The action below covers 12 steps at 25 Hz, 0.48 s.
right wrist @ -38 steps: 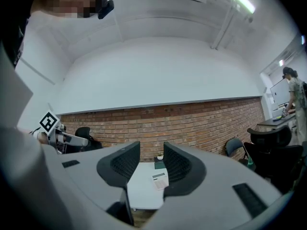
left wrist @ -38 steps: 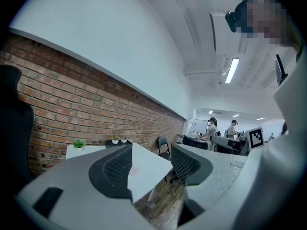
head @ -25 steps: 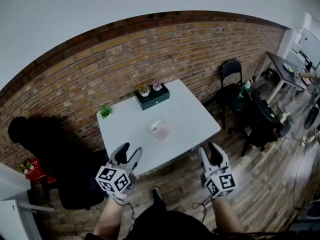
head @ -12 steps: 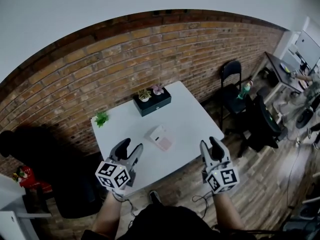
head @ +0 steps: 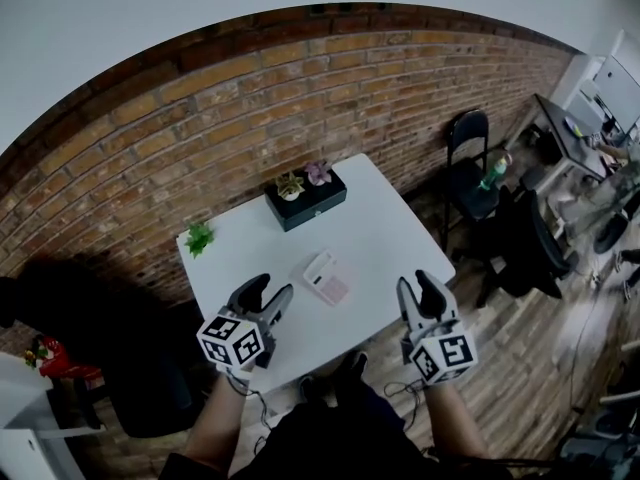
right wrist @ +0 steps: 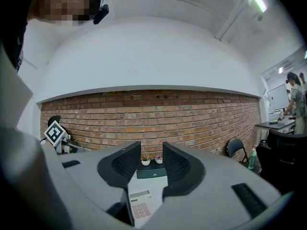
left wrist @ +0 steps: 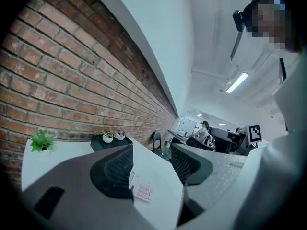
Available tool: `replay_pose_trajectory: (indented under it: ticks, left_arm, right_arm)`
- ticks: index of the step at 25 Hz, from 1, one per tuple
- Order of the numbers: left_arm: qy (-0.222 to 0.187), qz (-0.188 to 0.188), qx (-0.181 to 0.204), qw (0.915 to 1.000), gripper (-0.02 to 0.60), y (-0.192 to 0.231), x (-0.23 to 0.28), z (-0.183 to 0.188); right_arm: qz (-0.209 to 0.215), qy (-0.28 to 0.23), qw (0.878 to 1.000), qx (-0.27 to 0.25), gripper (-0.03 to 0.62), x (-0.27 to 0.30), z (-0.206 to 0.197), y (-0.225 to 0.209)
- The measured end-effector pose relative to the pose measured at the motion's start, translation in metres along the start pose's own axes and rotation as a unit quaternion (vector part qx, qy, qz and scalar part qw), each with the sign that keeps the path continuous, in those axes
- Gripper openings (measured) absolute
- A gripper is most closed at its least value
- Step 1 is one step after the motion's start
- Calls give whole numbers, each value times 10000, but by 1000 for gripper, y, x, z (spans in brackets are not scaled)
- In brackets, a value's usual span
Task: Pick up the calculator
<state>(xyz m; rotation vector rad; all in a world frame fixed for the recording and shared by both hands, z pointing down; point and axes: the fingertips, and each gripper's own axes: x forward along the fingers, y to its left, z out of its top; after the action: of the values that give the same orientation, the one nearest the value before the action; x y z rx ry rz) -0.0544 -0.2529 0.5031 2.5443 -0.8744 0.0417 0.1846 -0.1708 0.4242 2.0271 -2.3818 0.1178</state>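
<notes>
Left of the calculator (head: 327, 276) and nearer the person, the left gripper (head: 267, 294) hovers by the worktop's (head: 390, 233) front edge, jaws apart and empty. The calculator lies flat, keys up, near the worktop's middle, clear of the dark box (head: 306, 200) behind it. Right of the calculator, the right gripper (head: 417, 286) hangs with jaws apart, nothing between them. Its view already frames the calculator, so it seems the better choice: come in low, straddle the thin body squarely, then close.
</notes>
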Motion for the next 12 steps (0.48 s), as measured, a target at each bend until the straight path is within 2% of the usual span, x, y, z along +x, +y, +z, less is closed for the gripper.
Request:
replay_pose_trajectory:
  ticks: [5,12]
  left_arm:
    - [268,89,-125,9995,241,16,31,-19]
    - [628,233,-714,9952,241,43,74,-49]
  right_arm:
    - [146,93,9996,225,144,26,-19,-18]
    - [428,170,9978,480,140,70,-24,-48]
